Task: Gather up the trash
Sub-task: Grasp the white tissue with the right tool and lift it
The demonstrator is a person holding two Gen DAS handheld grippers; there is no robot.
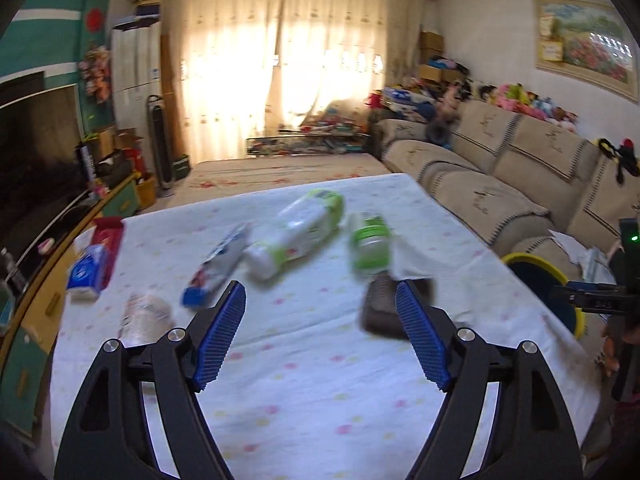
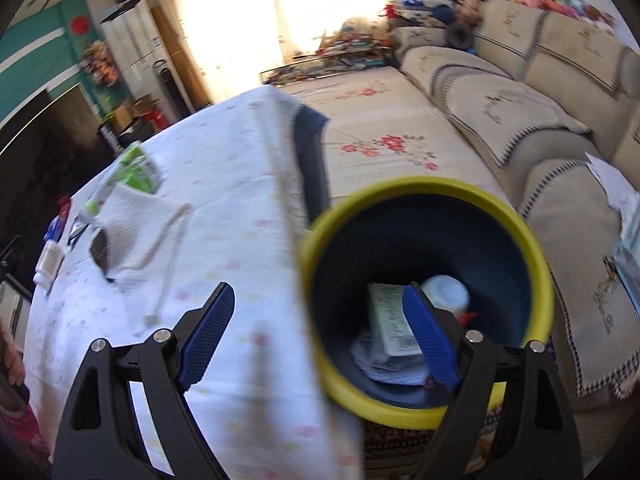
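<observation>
Trash lies scattered on the white-clothed table (image 1: 304,380): a big white-and-green bottle (image 1: 296,236) on its side, a smaller green bottle (image 1: 370,244), a blue-and-white wrapper (image 1: 218,268), a clear plastic cup (image 1: 144,316) and a dark flat object (image 1: 380,308). My left gripper (image 1: 320,286) hovers over the table in front of them, open, with nothing between its fingers. My right gripper (image 2: 319,289) is open and empty at the table's edge, its right finger over the yellow-rimmed bin (image 2: 424,188). Inside the bin are a white bottle (image 2: 444,292), a paper box (image 2: 390,316) and crumpled paper (image 2: 376,356).
A blue tissue pack (image 1: 86,272) and a red box (image 1: 108,232) sit at the table's left side. A white cloth (image 2: 148,216) lies by the green bottle (image 2: 136,168). A beige sofa (image 2: 520,92) runs along the right, and a television (image 1: 36,152) stands left.
</observation>
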